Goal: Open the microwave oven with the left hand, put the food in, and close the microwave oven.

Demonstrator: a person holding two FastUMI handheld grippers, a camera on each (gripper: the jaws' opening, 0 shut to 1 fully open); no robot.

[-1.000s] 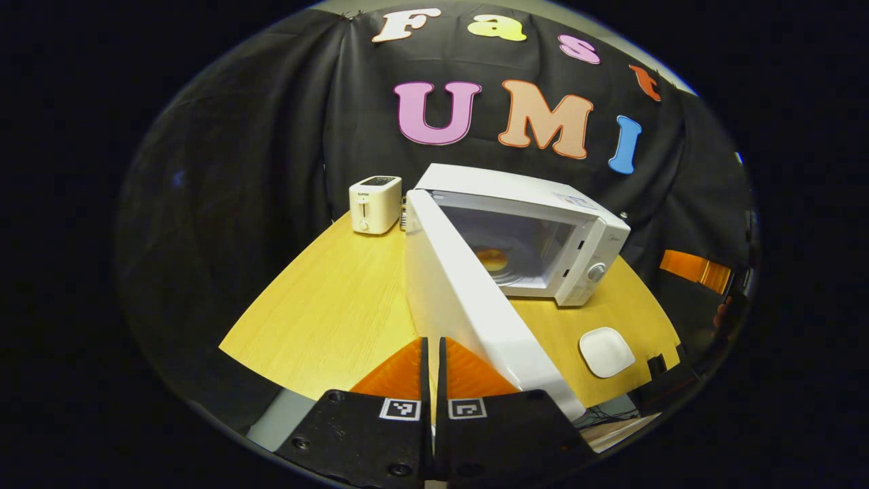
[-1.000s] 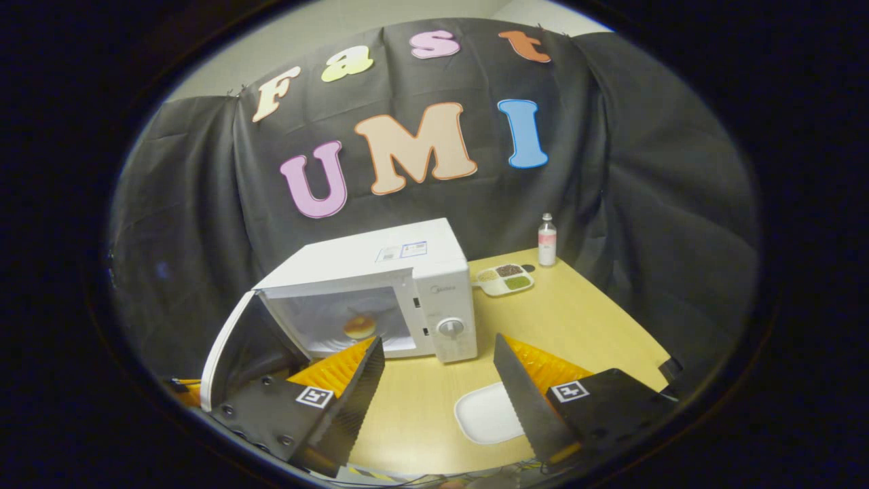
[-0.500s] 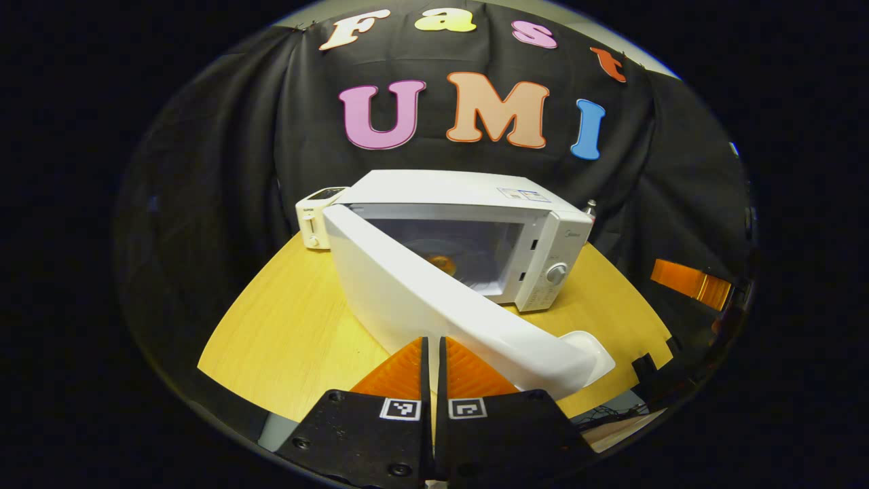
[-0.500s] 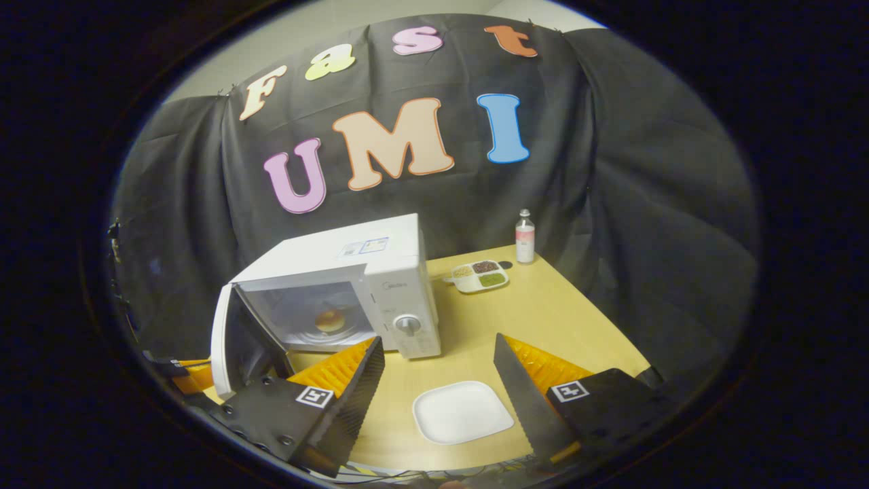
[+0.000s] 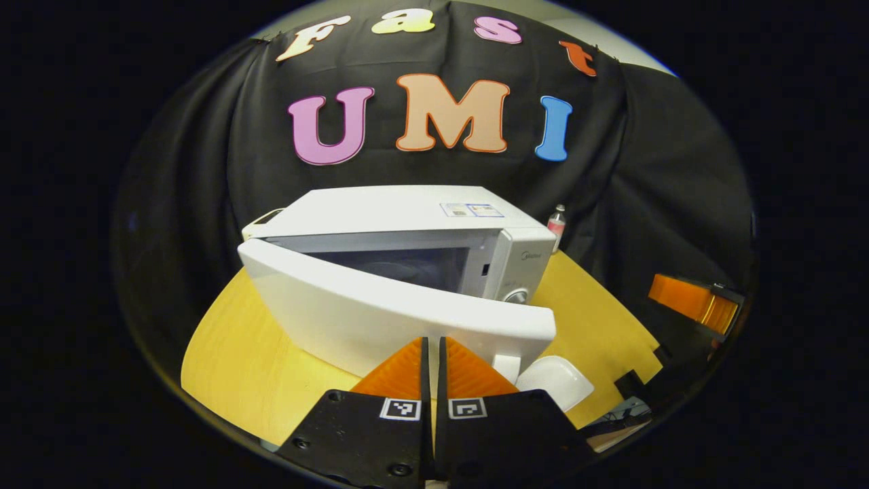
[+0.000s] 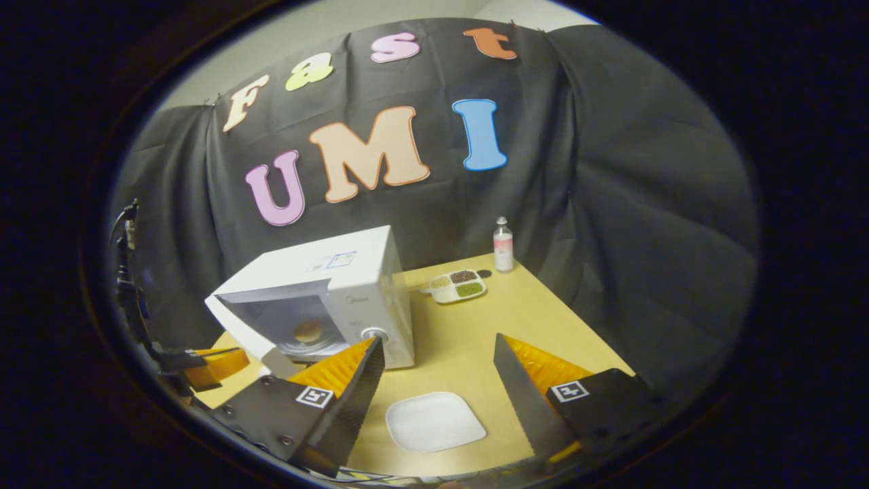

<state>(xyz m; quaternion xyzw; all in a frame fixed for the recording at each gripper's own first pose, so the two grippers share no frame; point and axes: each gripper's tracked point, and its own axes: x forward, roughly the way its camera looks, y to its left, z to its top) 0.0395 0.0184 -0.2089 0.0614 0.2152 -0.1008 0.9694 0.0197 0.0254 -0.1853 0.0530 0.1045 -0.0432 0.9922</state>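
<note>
The white microwave (image 5: 407,217) stands mid-table with its door (image 5: 380,319) swung most of the way toward its front, a gap still showing at the handle side. My left gripper (image 5: 432,341) is shut with nothing between its fingers, its tips right at the door's outer face. In the right gripper view the microwave (image 6: 339,272) has a round golden bun (image 6: 309,331) on its turntable, and the left gripper (image 6: 204,363) sits outside the door (image 6: 248,336). My right gripper (image 6: 438,341) is open and empty, held above a bare white plate (image 6: 434,421).
The white plate (image 5: 553,380) lies near the wooden table's (image 5: 237,367) front edge. A small divided dish (image 6: 458,286) and a bottle (image 6: 502,244) stand at the back right. A toaster (image 5: 261,219) peeks from behind the microwave. Black cloth surrounds the table.
The microwave door has swung from wide open to nearly shut, with my shut left gripper following against it. The right gripper stayed open and drew back a little.
</note>
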